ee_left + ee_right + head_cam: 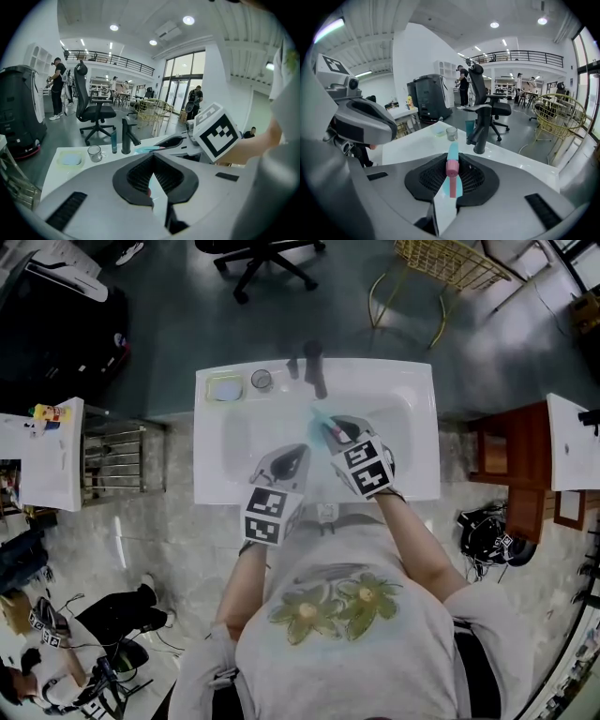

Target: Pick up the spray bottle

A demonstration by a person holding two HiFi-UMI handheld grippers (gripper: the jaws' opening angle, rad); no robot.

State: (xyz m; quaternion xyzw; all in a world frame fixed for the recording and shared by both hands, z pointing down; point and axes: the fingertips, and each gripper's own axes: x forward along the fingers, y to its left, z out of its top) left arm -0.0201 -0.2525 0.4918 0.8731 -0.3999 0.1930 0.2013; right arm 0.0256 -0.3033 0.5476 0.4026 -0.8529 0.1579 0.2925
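The spray bottle (pixel 322 418) is slim and teal with a pink head (pixel 451 168). My right gripper (pixel 336 429) is shut on it above the white sink basin (pixel 412 399), with the bottle's teal body pointing toward the black tap (pixel 315 367). In the right gripper view the bottle (pixel 452 180) stands up between the dark pads. In the left gripper view its teal end (pixel 147 149) pokes out of the right gripper. My left gripper (pixel 300 452) hangs just left of it over the basin's front, its jaws together and nothing in them.
On the basin's back rim stand a clear glass (pixel 262 380), a pale green dish (pixel 225 387) and a small dark tube (pixel 114 140) next to the tap. A metal rack (pixel 112 456) is at the left, a wooden cabinet (pixel 511 460) at the right, chairs behind.
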